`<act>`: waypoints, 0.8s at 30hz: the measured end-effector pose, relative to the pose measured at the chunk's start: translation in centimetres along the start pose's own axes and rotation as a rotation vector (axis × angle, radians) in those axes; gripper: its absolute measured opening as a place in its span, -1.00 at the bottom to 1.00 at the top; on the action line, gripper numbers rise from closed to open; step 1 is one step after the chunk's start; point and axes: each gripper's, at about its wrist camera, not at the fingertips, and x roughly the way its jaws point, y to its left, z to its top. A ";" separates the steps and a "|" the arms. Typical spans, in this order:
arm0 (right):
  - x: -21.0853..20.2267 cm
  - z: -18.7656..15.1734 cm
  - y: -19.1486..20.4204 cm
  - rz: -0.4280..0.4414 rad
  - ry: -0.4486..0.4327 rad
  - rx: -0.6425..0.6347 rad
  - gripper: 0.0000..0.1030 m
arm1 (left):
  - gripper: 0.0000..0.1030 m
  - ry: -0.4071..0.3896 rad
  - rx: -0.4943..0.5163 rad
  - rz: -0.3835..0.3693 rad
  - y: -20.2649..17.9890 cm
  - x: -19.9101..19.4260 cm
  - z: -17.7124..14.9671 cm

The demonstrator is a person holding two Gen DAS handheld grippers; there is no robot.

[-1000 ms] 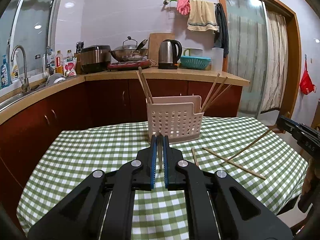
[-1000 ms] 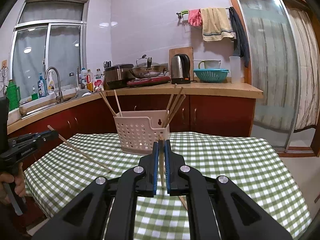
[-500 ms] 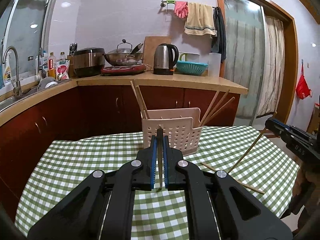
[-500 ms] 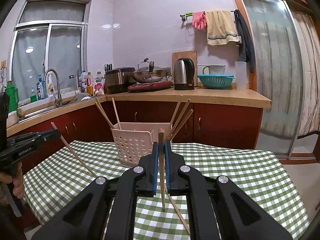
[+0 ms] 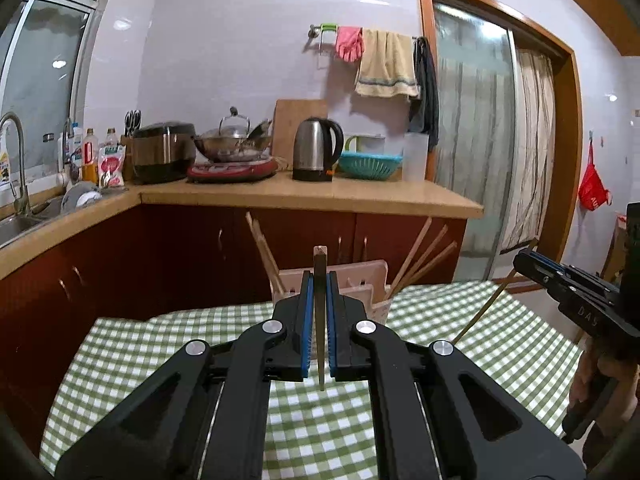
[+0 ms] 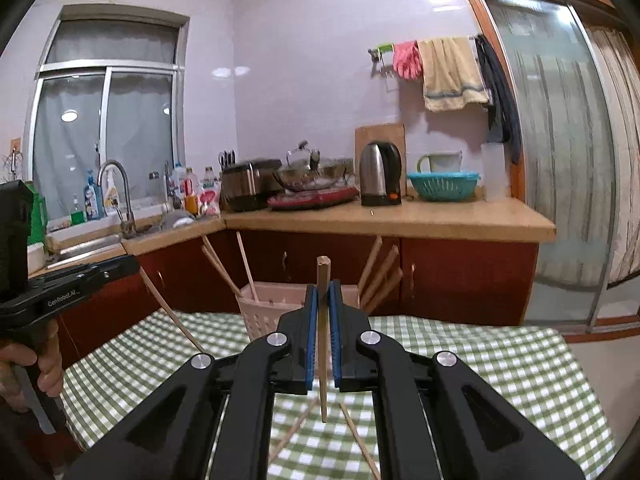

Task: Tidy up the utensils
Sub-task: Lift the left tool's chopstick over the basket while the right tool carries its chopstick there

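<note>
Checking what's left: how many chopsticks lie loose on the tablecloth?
2, both below the right hand-held gripper: left chopstick, right chopstick. More may be hidden.

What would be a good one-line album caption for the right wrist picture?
Black right gripper clamps an upright wooden chopstick above the green checked tablecloth, facing a pink perforated plastic utensil basket.
</note>
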 end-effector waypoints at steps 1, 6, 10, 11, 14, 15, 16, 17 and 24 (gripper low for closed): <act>0.0 0.6 0.1 0.005 -0.014 -0.001 -0.87 | -0.87 -0.012 -0.002 -0.004 0.1 -0.1 0.6; 0.1 3.4 0.4 0.020 -0.090 -0.014 -0.87 | -0.87 -0.081 0.004 -0.004 0.2 -0.5 3.7; 1.0 5.5 0.6 0.024 -0.141 -0.032 -0.87 | -0.87 -0.139 0.017 0.007 0.2 -0.2 6.2; 1.4 6.1 0.6 0.031 -0.151 -0.032 -0.87 | -0.87 -0.152 0.020 0.009 0.1 0.1 6.9; 2.4 7.2 0.7 0.036 -0.173 -0.039 -0.87 | -0.87 -0.182 0.026 0.016 0.2 0.8 8.5; 3.0 7.8 0.7 0.035 -0.184 -0.046 -0.87 | -0.87 -0.192 0.025 0.017 0.3 1.3 9.1; 3.3 8.1 0.7 0.036 -0.189 -0.046 -0.87 | -0.87 -0.198 0.025 0.017 0.3 1.7 9.6; 3.9 8.4 0.6 0.037 -0.192 -0.047 -0.87 | -0.87 -0.202 0.028 0.020 0.3 2.2 9.9; 8.1 8.0 0.0 0.024 -0.153 -0.047 -0.87 | -0.87 -0.160 0.030 0.027 0.5 7.4 10.2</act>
